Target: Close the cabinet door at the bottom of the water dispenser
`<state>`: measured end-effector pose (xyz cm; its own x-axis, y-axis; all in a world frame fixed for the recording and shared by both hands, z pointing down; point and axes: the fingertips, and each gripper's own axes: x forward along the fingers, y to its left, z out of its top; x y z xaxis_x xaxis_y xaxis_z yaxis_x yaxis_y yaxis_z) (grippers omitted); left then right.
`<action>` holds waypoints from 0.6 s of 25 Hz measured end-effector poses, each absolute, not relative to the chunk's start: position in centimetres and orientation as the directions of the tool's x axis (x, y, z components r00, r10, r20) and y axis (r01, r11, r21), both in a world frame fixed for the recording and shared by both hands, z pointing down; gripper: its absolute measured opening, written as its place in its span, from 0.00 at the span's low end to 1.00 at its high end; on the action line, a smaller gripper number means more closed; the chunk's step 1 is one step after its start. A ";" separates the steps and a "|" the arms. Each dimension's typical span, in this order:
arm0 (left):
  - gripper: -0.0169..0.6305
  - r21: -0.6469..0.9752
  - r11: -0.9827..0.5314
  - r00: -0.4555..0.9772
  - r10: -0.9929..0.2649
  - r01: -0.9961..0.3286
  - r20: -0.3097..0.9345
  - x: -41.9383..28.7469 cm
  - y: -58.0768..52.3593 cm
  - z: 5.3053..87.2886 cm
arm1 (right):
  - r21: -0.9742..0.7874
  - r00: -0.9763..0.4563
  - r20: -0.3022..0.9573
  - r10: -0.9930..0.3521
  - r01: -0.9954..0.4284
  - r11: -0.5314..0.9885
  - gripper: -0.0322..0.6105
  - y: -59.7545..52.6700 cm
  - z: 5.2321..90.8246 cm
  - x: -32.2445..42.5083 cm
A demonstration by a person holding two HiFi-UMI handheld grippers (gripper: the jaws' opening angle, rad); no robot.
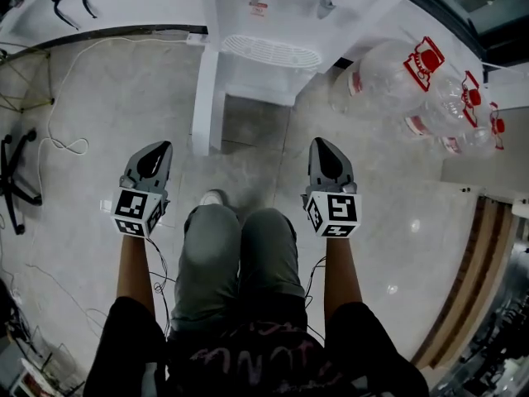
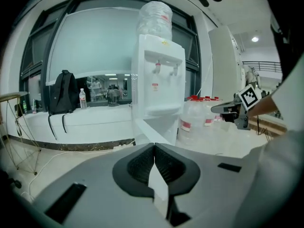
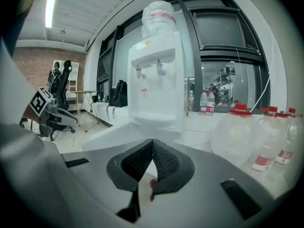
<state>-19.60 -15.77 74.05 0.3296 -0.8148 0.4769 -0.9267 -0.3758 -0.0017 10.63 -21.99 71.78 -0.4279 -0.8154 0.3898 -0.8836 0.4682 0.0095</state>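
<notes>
Obs.: operator stands facing the water dispenser (image 1: pixel 277 15), both arms held forward and level, well short of it.

- Left tongs (image 1: pixel 157 151): closed. The left gripper view shows the ribbed black pads meeting at the tips (image 2: pixel 154 148) with nothing between them.
- Right tongs (image 1: pixel 327 150): likewise closed and empty, with the pads touching at the tip (image 3: pixel 152 144).
- Cabinet door (image 1: pixel 205 98): open, swung out from the base of the dispenser towards the operator. From the head view it appears edge-on, a narrow white slab on the left side of the dark cabinet opening. It lies nearer the left tongs but apart from them.

Judgement: closed tongs suit a push, since a flat panel offers nothing to pinch. The left tongs look the better placed to press the outer face, sweeping it rightward into the opening. Task not yet begun.

Materials: the dispenser is smooth white plastic, boxy, with a slotted oval drip grille (image 1: pixel 273 50) and a clear bottle on top (image 2: pixel 154 18). Clear water jugs (image 1: pixel 388 77) with red caps stand just beside it on the right. The floor (image 1: pixel 107 106) is pale glossy tile, so the door should swing freely.
</notes>
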 end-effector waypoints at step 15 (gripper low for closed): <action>0.05 -0.022 -0.502 0.451 -0.795 -0.865 0.407 -16.4 -17.4 83.4 | -0.003 -0.407 0.372 -0.834 -0.899 0.438 0.07 -22.5 82.5 13.8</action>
